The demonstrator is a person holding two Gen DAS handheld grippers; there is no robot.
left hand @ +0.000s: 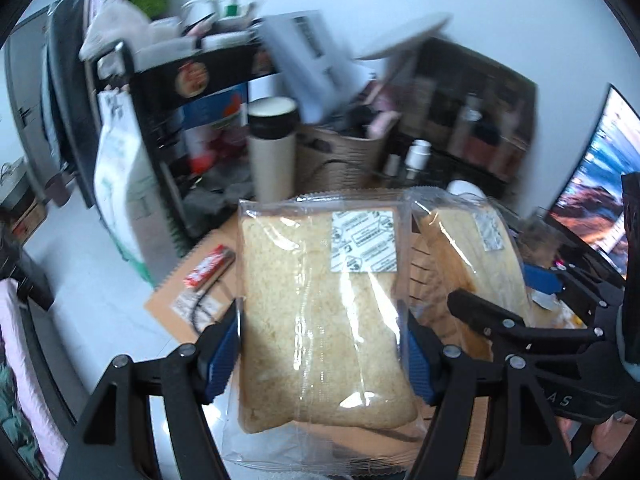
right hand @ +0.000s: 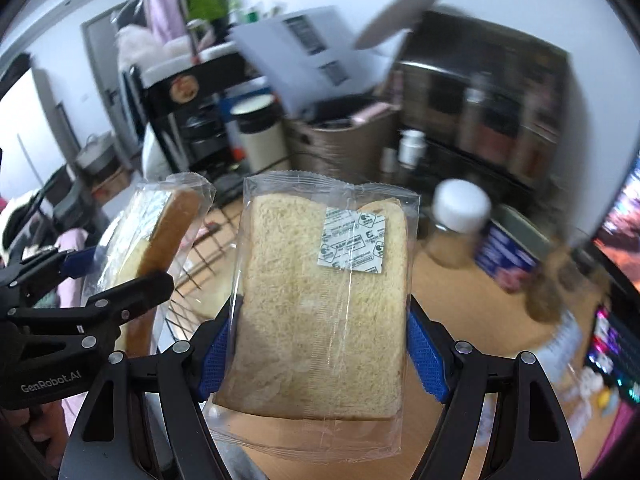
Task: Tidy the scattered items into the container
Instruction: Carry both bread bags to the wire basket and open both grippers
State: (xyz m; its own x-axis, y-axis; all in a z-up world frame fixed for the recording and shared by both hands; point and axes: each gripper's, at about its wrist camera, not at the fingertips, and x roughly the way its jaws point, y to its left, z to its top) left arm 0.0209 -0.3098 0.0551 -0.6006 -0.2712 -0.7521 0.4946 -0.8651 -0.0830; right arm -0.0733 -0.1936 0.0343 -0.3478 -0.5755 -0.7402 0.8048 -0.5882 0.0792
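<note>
Bread packs (left hand: 320, 312) gripped, background clutter blurred

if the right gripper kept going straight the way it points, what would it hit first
Probably the wooden desk just beyond the bagged bread slice held in the right gripper, short of the white-capped jar; depth is unclear.
</note>
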